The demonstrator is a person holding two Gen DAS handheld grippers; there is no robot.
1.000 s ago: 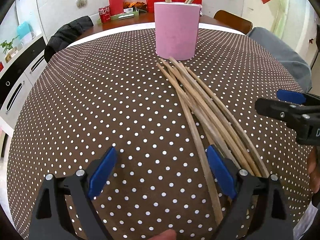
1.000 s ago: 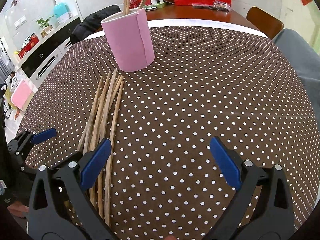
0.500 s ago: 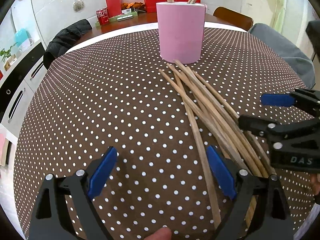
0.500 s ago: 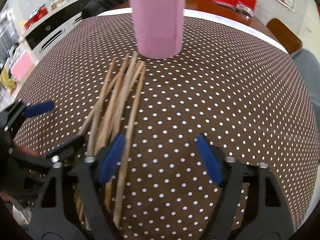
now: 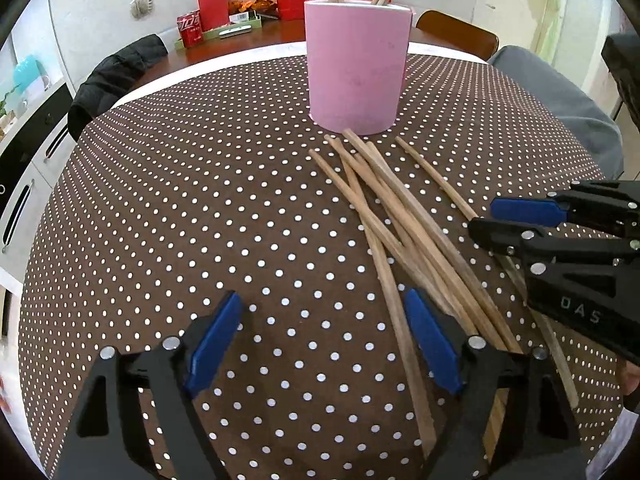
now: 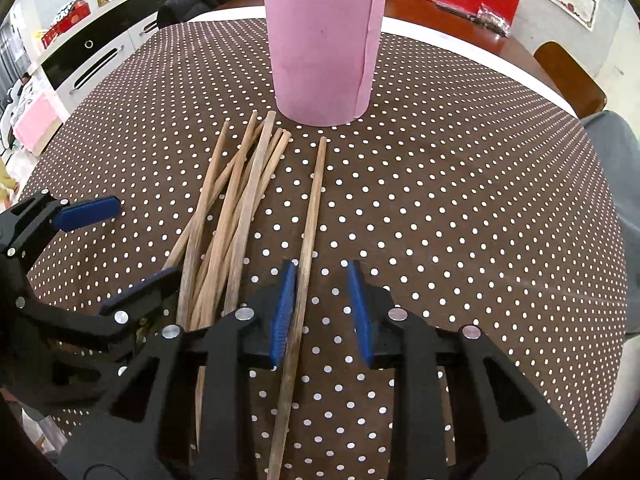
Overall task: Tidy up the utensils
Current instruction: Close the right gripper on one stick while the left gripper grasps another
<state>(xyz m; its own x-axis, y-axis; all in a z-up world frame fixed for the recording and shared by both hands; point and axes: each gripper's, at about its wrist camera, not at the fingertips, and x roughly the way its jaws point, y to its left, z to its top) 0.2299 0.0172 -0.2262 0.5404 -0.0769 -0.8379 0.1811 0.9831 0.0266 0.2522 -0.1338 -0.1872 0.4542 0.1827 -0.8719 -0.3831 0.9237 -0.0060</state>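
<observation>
A pink cylindrical holder (image 5: 357, 68) stands on the dotted tablecloth with a few chopsticks upright in it; it also shows in the right wrist view (image 6: 324, 48). Several wooden chopsticks (image 5: 400, 224) lie in a loose pile in front of it. One chopstick (image 6: 310, 216) lies apart, to the right of the pile (image 6: 232, 216). My right gripper (image 6: 322, 308) is partly open and straddles this single chopstick, its left pad touching it. My left gripper (image 5: 320, 344) is wide open and empty, low over the cloth left of the pile.
The round table (image 5: 160, 208) has a brown white-dotted cloth. A black jacket hangs on a chair (image 5: 116, 76) at the far left. A brown chair (image 6: 568, 76) and a grey-clad knee (image 5: 560, 96) are at the right. Cabinets (image 6: 88, 60) stand beyond the table.
My right gripper has moved forward and right over the pile and narrowed its jaws around one chopstick, which now lies apart from the others. The left gripper has edged closer to the holder.
</observation>
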